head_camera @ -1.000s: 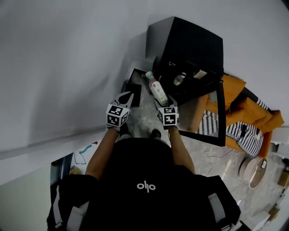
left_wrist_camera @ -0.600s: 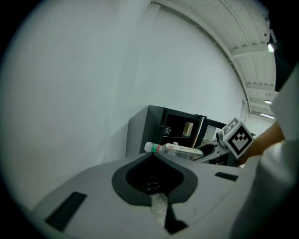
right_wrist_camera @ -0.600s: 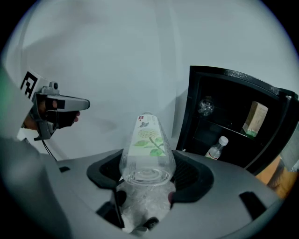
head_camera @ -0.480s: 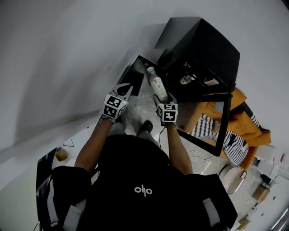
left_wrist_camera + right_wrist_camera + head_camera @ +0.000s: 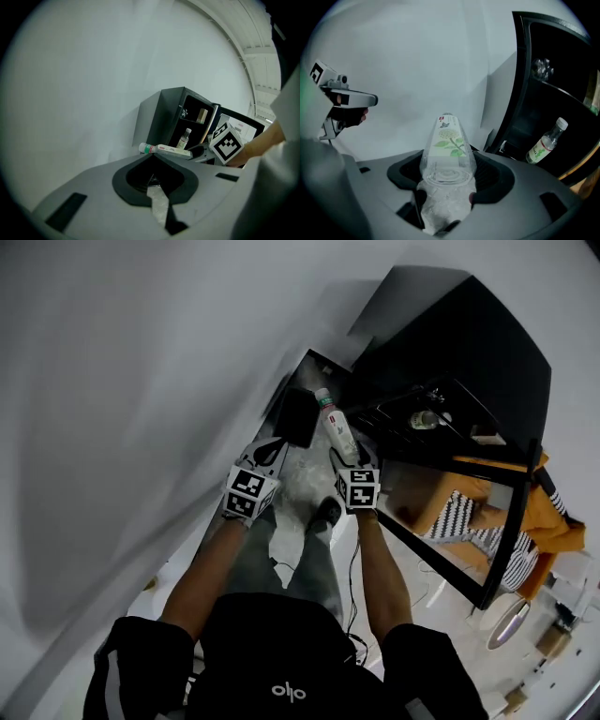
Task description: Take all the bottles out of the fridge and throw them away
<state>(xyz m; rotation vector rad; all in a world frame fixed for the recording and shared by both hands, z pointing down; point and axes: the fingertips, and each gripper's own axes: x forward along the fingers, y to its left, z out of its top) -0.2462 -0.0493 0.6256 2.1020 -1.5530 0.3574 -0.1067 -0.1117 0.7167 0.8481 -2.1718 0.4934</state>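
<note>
- Progress: partway. Our right claw is clamped on the base of one clear bottle, which is out of the fridge but not binned yet.
- Our left claw is closed with nothing in it.
- We see at least one small bottle left on a fridge shelf, door open.
- We can't tell if the glassy thing on the upper shelf is a bottle.
- Dark box by the wall may be the bin, unclear. Fridge interior is partly cut off.
</note>
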